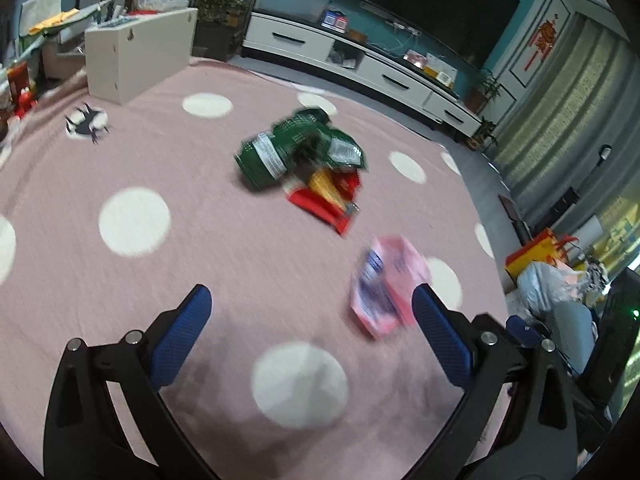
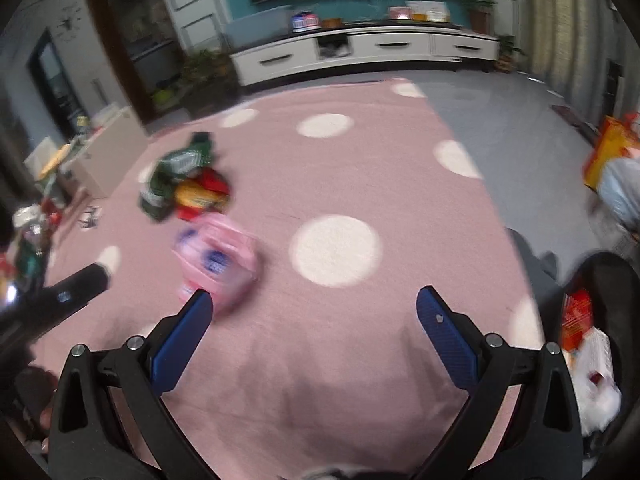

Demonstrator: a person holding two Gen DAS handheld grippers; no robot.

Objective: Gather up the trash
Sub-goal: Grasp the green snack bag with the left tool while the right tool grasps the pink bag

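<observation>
Both tools spread wide, nothing between the fingers of either. Left tool (image 1: 312, 300) hangs over the pink dotted rug (image 1: 200, 264); right tool (image 2: 314, 300) likewise, over the same rug. Nearest piece of trash: pink wrapper (image 1: 386, 284), flat on the rug, blurred in both views. From the left wrist it lies ahead and to the right, its near edge just beside, possibly behind, the right-hand finger tip. From the right wrist the same wrapper (image 2: 218, 260) lies ahead and to the left, just beyond the left-hand finger tip. So it sits between the two tools, off-centre for both; neither is lined up on it. Long axis reads roughly oblique, running away from the left tool, though blur makes this uncertain. Judgement: either tool is about equally near; each needs a sideways shift inward to straddle it. Farther out, well apart from the wrapper: green packet (image 1: 296, 148) heaped on a red-and-yellow packet (image 1: 326, 196), touching. Black bag (image 2: 600, 320) with trash inside, at the right tool's right edge.
</observation>
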